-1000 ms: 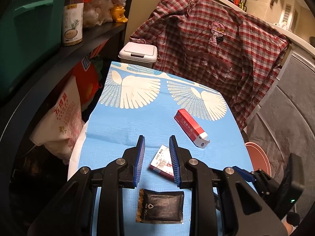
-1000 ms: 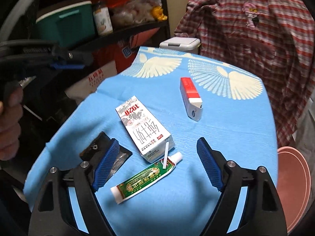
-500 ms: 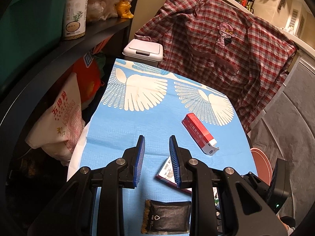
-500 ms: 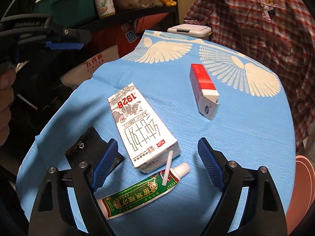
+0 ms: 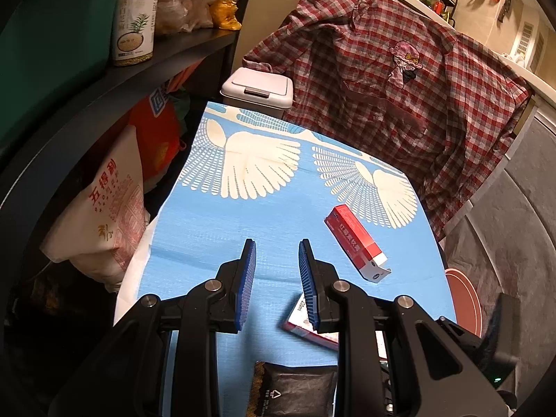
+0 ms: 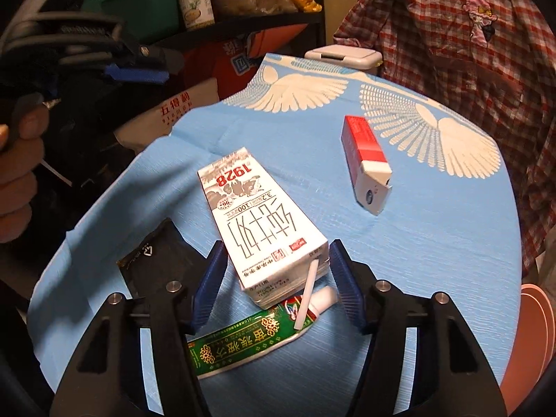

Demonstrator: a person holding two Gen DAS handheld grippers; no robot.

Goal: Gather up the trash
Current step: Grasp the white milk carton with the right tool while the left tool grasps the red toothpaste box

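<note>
A white milk carton (image 6: 264, 222) marked 1928 lies on the blue cloth (image 6: 434, 243), its straw (image 6: 305, 295) sticking out at the near end. My right gripper (image 6: 277, 248) straddles that end. Its jaws are closing, with the pads just beside the carton's sides. A green tube (image 6: 250, 344) lies under the carton's end, with a black pouch (image 6: 156, 260) to the left. A red and white box (image 6: 365, 160) lies farther back. My left gripper (image 5: 277, 246) hovers over bare cloth with a narrow, empty gap. Behind its right finger peeks the carton (image 5: 299, 323), with the pouch (image 5: 292, 392) below and the box (image 5: 354, 239) to the right.
A white lidded bin (image 5: 257, 87) stands past the table's far edge. A plaid shirt (image 5: 399, 80) hangs behind it. Dark shelves on the left hold a jar (image 5: 133, 17) and bags, with a sack (image 5: 104, 215) beside the table. A pink round object (image 5: 465, 302) sits low on the right.
The right jaws have narrowed around the carton's near end, which now sits between the pads. The left gripper drifted a little, and the items slid lower and rightward in its view.
</note>
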